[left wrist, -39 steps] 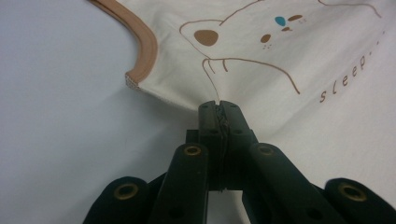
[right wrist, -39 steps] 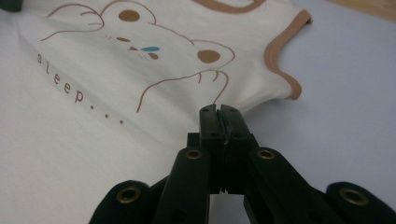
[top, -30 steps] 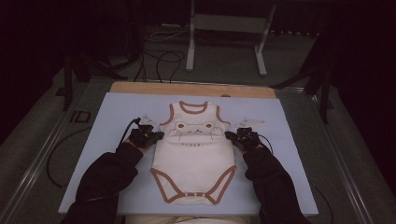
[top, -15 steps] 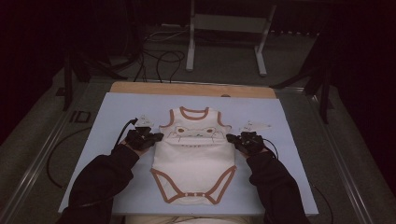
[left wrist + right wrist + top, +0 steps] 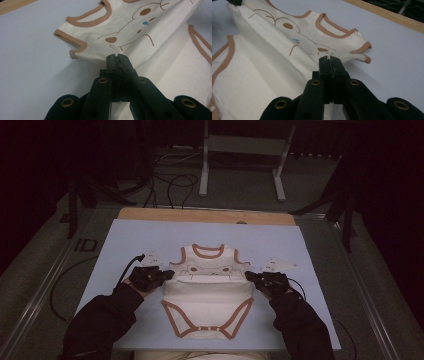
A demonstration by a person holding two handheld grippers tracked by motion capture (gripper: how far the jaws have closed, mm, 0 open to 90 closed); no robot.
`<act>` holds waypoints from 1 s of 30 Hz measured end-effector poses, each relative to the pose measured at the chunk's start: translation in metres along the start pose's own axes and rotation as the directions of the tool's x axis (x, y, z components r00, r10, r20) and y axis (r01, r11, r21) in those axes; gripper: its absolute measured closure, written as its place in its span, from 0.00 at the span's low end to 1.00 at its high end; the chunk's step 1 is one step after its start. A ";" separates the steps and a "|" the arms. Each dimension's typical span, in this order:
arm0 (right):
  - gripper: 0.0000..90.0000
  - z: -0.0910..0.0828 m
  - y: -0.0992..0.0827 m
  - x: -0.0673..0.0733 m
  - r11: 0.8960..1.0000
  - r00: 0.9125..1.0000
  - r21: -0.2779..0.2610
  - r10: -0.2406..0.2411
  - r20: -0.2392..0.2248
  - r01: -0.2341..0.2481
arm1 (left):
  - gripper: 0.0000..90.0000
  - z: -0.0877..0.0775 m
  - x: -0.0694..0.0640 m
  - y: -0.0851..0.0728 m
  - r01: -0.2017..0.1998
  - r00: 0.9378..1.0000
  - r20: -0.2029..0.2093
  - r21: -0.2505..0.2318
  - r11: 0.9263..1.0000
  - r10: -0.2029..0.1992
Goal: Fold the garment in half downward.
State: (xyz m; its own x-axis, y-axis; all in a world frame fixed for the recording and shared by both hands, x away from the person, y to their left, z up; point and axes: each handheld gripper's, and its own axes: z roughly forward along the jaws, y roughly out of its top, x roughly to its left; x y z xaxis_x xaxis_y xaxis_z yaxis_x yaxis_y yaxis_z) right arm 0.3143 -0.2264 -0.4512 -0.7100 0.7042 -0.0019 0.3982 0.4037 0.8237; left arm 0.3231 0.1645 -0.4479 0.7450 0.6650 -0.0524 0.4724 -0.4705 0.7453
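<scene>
We have the cream bodysuit [image 5: 207,295] on the pale blue mat [image 5: 310,320], its snap end toward the near edge. Our left gripper [image 5: 169,273] and right gripper [image 5: 248,275] each pinch a side seam, lifting the middle; neckline faces the far wooden edge [image 5: 205,215].

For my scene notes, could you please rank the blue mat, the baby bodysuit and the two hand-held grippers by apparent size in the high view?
1. Blue mat, clearly largest.
2. Baby bodysuit.
3. Left hand-held gripper and right hand-held gripper: smallest, and alike, so I would not rank one above the other.
</scene>
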 end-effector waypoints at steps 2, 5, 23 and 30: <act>1.00 -0.004 -0.001 0.003 1.000 1.000 -0.007 0.005 -0.003 -0.005 | 1.00 -0.003 -0.004 -0.002 -0.005 1.000 0.007 -0.009 1.000 0.005; 1.00 -0.010 -0.004 0.009 1.000 1.000 -0.016 0.005 -0.011 -0.005 | 1.00 -0.008 -0.010 -0.005 -0.019 1.000 0.014 -0.017 1.000 0.019; 1.00 -0.024 -0.037 0.039 0.999 0.997 0.048 -0.011 -0.073 0.015 | 1.00 -0.015 -0.038 -0.041 -0.025 0.998 0.066 0.035 0.999 0.023; 1.00 -0.023 -0.052 0.046 0.995 0.995 0.096 -0.005 -0.099 0.014 | 1.00 -0.012 -0.046 -0.055 -0.013 0.996 0.084 0.064 0.998 0.008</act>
State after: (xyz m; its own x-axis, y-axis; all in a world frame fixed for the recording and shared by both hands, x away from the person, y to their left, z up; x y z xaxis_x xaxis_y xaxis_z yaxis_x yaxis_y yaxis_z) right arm 0.2478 -0.2278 -0.4810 -0.7658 0.6411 0.0504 0.4421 0.4680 0.7652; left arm 0.2568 0.1668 -0.4786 0.7855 0.6103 -0.1024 0.4917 -0.5150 0.7022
